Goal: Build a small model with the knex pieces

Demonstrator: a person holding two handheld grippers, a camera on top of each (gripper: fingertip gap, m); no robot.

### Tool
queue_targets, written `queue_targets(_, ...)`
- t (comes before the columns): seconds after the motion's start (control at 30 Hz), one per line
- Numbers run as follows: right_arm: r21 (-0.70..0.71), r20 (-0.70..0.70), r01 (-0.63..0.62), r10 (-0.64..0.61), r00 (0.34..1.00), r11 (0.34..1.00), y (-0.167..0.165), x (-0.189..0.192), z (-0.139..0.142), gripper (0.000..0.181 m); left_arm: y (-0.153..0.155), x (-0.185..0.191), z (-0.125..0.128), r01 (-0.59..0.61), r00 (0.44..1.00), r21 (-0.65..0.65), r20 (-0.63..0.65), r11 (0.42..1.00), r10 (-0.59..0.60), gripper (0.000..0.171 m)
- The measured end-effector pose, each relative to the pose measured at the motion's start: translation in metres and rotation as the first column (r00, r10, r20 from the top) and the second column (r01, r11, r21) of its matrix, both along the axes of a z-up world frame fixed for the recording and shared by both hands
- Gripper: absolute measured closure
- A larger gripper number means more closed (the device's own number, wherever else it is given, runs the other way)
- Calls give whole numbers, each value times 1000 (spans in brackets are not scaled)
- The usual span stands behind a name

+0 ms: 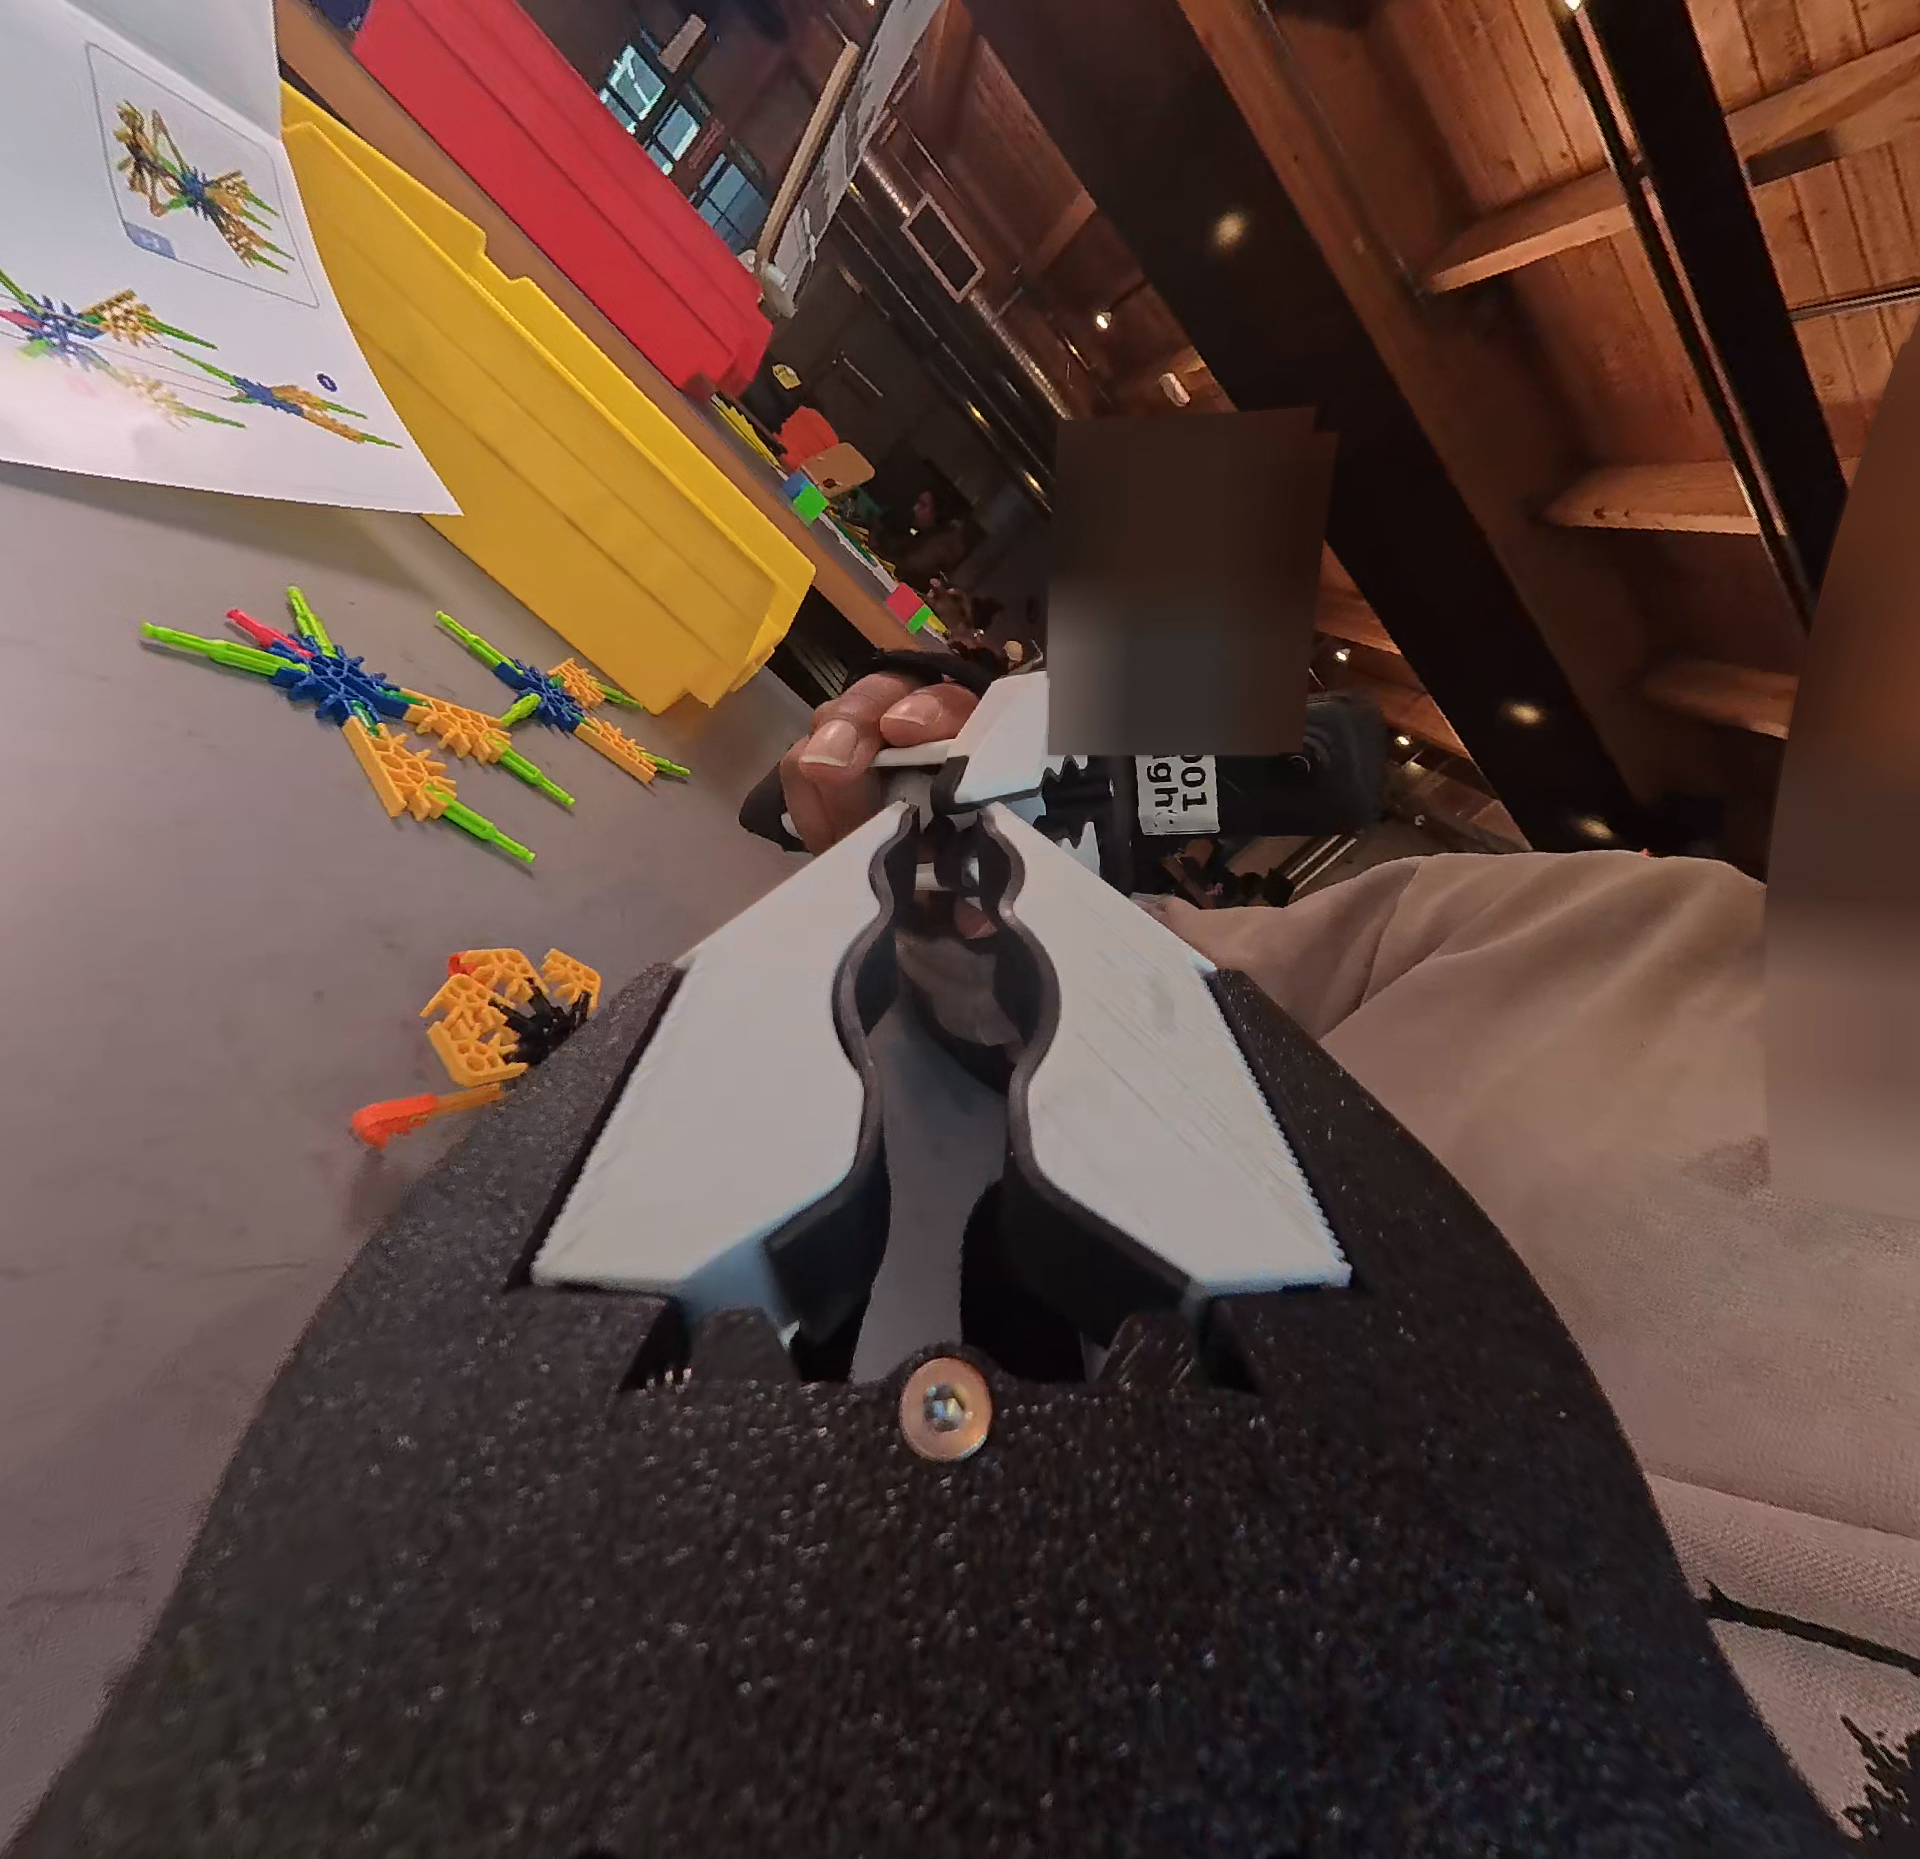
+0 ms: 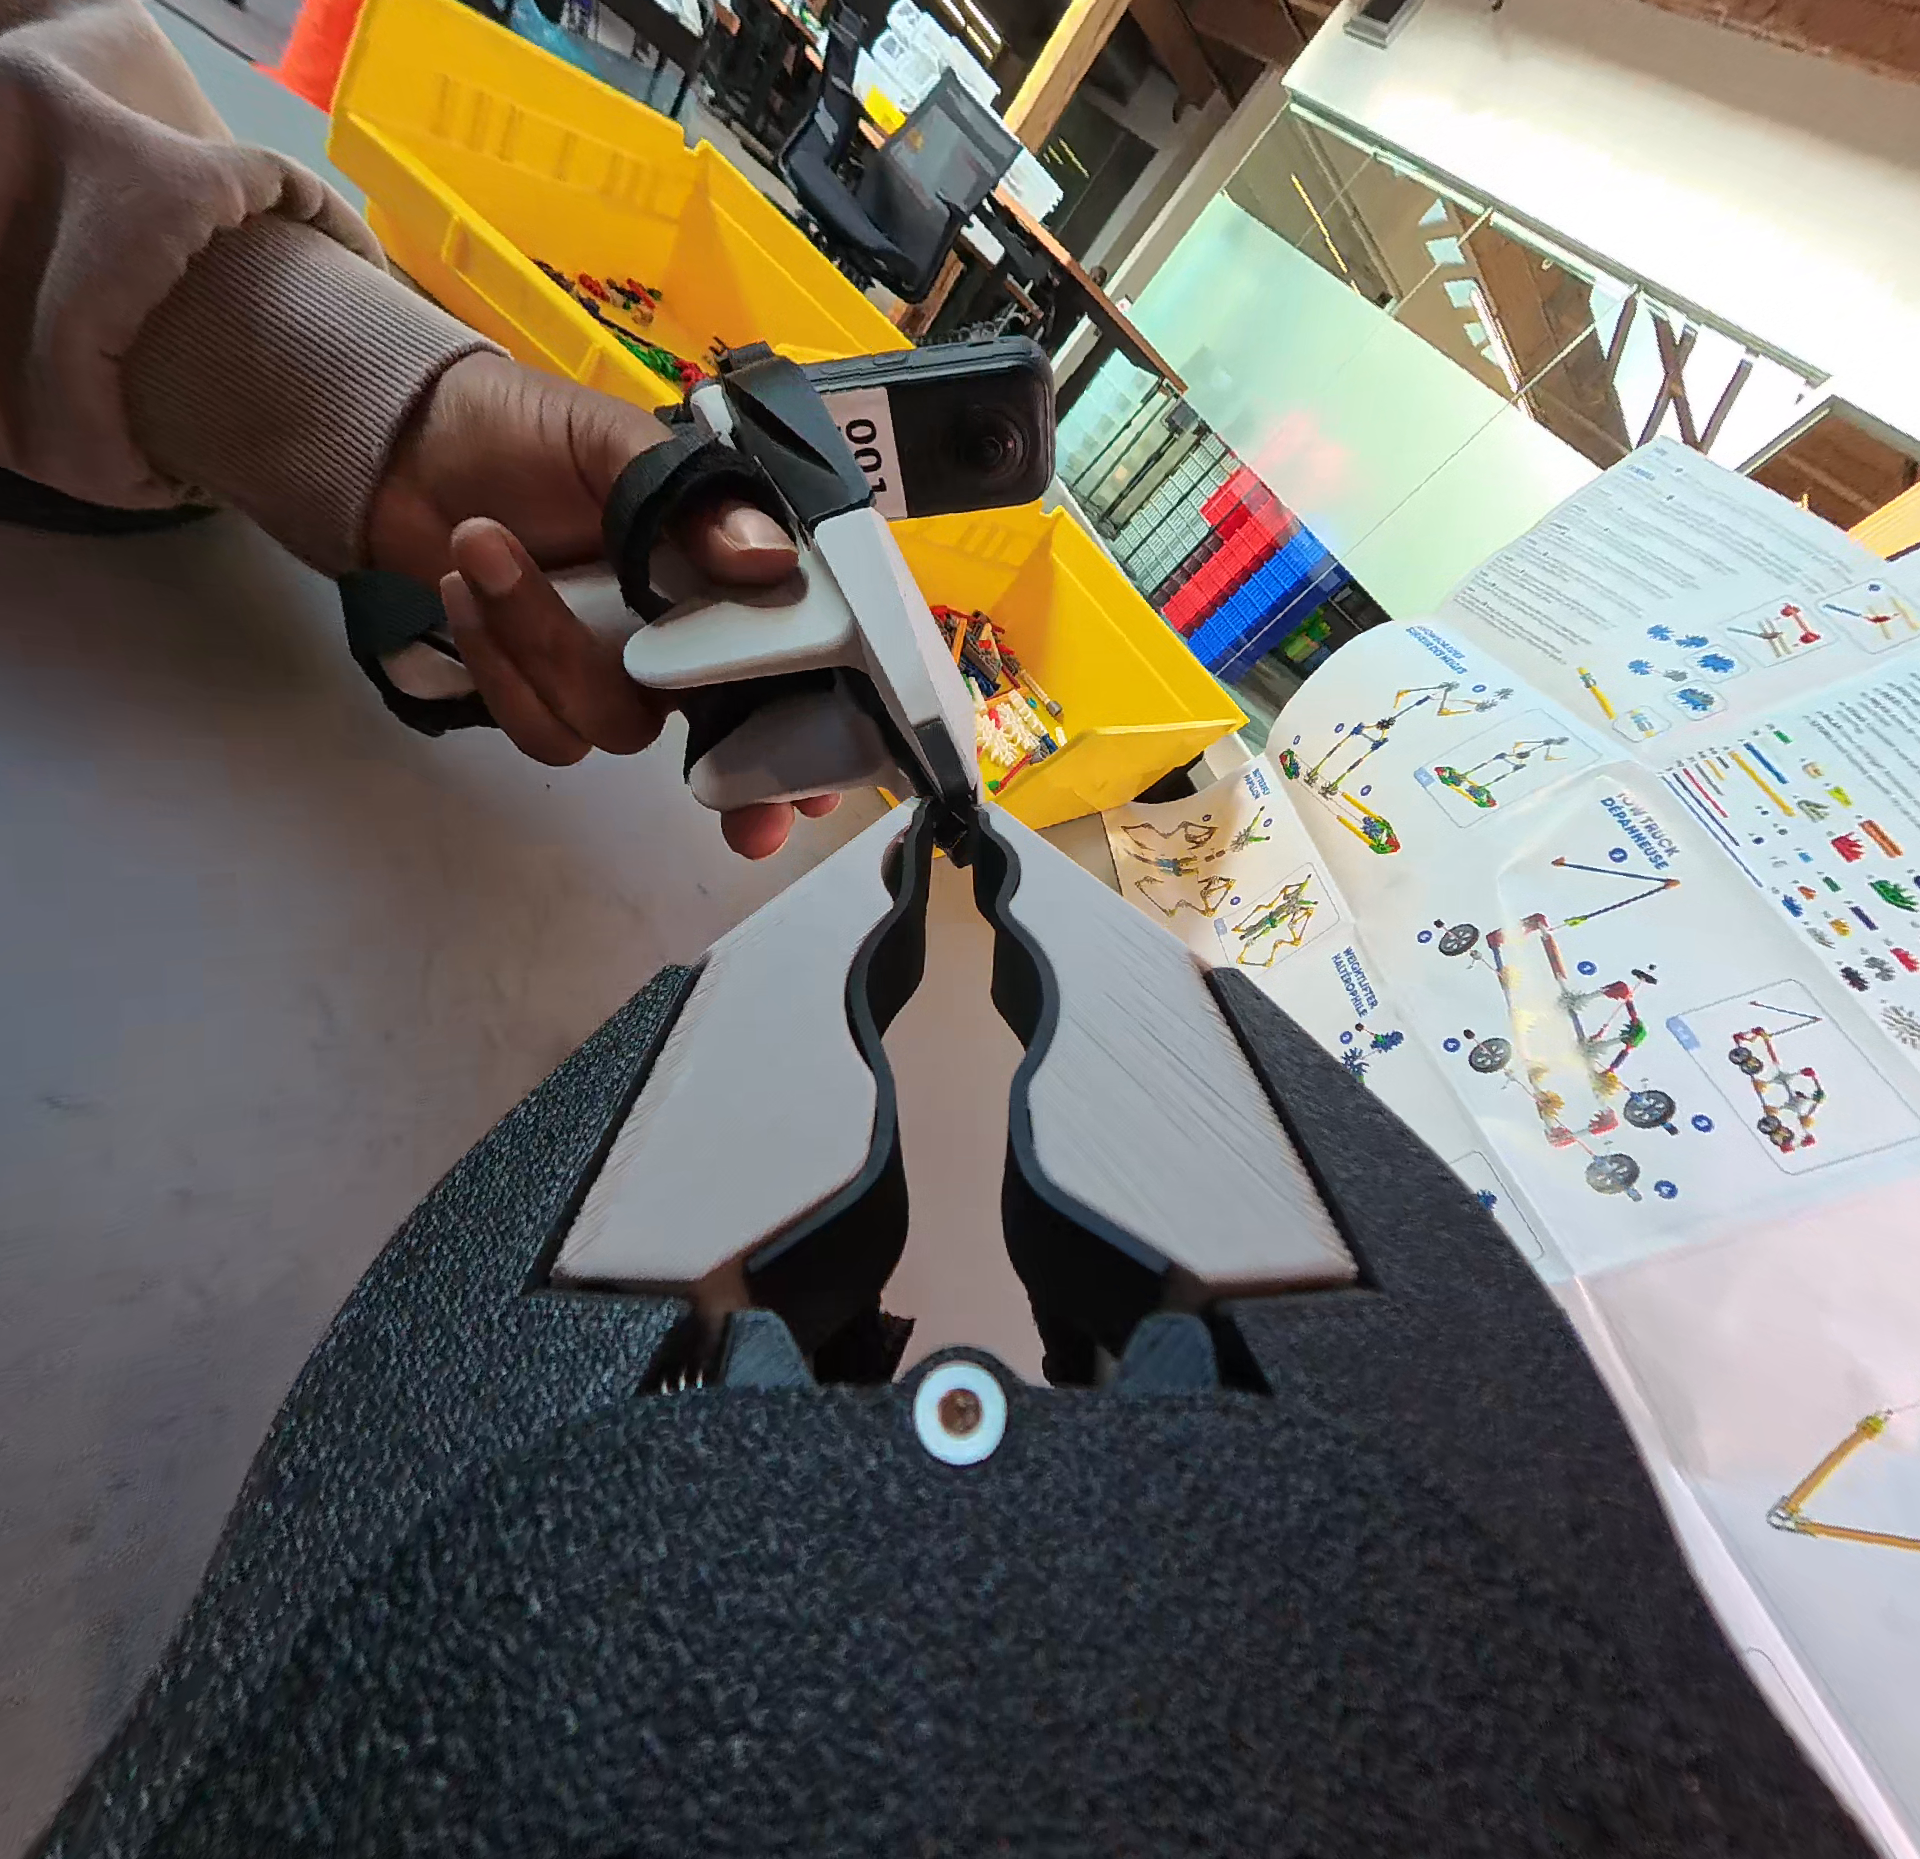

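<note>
In the left wrist view my left gripper (image 1: 943,841) is nearly closed, tips pinching a small dark piece (image 1: 938,859). The right gripper's white fingers (image 1: 1000,747), held by a hand (image 1: 847,760), meet the same spot from beyond. In the right wrist view my right gripper (image 2: 948,830) is closed on the small dark piece (image 2: 952,841), and the left gripper's fingers (image 2: 902,646) come down onto it from above, held by a hand (image 2: 520,604). The piece is mostly hidden by the tips. Both grippers hover above the grey table (image 1: 156,978).
Blue, yellow and green rod-and-connector assemblies (image 1: 348,682) (image 1: 556,689), a yellow-and-black cluster (image 1: 509,1009) and an orange rod (image 1: 410,1115) lie on the table. Yellow bins (image 1: 540,407) (image 2: 1101,614) hold loose pieces; a red bin (image 1: 561,168) stands behind. Instruction sheets (image 1: 156,251) (image 2: 1558,874) lie flat. The tips of both grippers are at nearly the same place. Both grippers' tips are roughly 12 centimeters from the orange rod (image 1: 410,1115).
</note>
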State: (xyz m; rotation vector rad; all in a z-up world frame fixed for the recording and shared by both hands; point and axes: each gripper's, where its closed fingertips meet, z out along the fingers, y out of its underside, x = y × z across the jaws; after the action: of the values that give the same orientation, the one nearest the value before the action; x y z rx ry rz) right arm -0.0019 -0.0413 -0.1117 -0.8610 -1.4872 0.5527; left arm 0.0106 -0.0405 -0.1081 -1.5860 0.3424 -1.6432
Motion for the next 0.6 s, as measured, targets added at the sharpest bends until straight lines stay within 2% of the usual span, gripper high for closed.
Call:
queue_targets(0.17,84,23,6,-8,1000,996,-3,1,-3,176,-2,2,-1,38,999,-29,17,999,-38,162)
queue_targets(0.33,91,3,-2,2,1000,996,-6,2,1,176,-5,2,3,60,998,-34,37,998,-59,163)
queue_targets(0.6,98,16,-1,-1,1000,995,-5,4,-2,176,-6,1,-2,49,998,-7,-30,999,-49,162)
